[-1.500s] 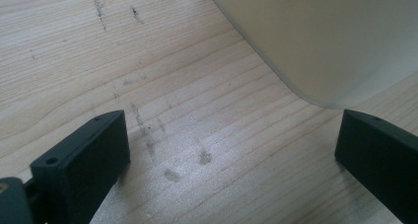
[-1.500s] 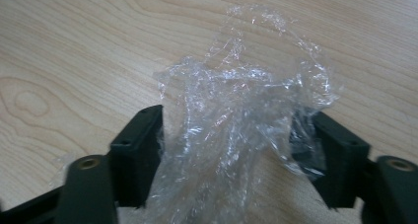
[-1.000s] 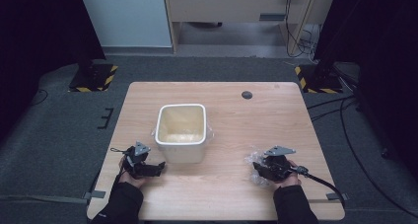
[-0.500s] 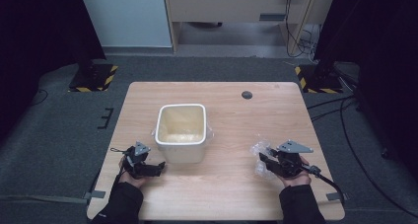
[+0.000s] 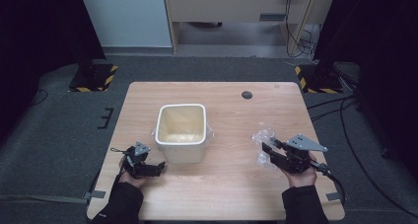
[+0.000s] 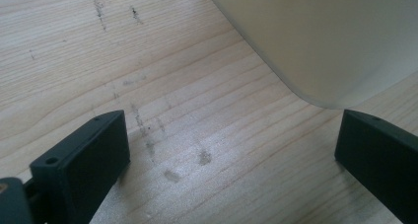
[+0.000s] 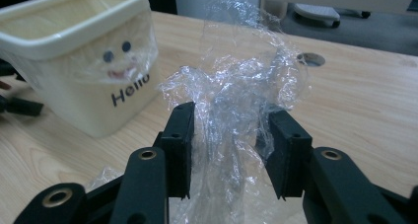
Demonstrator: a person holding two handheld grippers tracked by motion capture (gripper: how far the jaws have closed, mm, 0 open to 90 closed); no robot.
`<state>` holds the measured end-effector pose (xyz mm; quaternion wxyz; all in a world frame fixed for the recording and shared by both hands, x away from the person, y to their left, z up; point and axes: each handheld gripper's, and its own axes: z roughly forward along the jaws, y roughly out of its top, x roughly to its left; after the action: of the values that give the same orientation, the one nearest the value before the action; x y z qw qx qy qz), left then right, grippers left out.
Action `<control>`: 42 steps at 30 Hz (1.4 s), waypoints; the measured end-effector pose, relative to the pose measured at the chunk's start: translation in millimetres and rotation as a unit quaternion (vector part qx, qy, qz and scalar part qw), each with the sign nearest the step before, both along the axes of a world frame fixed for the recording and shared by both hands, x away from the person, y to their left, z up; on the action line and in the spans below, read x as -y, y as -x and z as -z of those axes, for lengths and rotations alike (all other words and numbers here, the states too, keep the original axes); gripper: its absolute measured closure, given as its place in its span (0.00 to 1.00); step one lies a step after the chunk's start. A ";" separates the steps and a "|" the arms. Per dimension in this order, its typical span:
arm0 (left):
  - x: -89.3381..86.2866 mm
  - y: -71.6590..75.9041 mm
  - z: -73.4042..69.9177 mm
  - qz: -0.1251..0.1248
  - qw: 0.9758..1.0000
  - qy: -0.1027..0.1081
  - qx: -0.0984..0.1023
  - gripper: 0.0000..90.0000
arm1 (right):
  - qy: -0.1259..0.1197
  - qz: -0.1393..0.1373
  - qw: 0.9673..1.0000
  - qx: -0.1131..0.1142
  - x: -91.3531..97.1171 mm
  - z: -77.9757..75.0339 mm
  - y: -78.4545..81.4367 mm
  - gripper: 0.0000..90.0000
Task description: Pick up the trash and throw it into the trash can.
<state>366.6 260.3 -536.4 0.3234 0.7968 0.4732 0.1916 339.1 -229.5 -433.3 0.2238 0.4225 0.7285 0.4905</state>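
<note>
Crumpled plastic wrap (image 7: 236,100) sits between the spread right hand-held gripper (image 7: 231,145); left hand-held gripper (image 6: 231,150) spread.

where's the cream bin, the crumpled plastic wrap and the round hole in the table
cream bin (image 5: 181,154): high view, on its near outer wall
crumpled plastic wrap (image 7: 236,86): right gripper view, on the bunched middle between the claws
round table hole (image 5: 247,94): high view, on its dark centre
</note>
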 end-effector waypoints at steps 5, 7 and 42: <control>0.1 -0.1 0.0 0.000 1.000 0.000 0.000 0.00 | -0.016 -0.007 1.000 0.016 -4.5 -10.4 -0.8 0.65; 0.1 -0.1 0.0 0.000 1.000 0.000 0.000 0.00 | -0.019 -0.011 0.999 0.025 -7.0 -15.5 -0.3 0.65; 0.1 -0.1 0.0 0.000 1.000 0.000 0.000 0.00 | -0.075 -0.054 0.989 0.114 -67.2 -91.1 -27.0 0.64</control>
<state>366.7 260.2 -536.5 0.3235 0.7967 0.4732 0.1916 366.0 -162.4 -342.3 0.2460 0.3398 0.6809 0.6003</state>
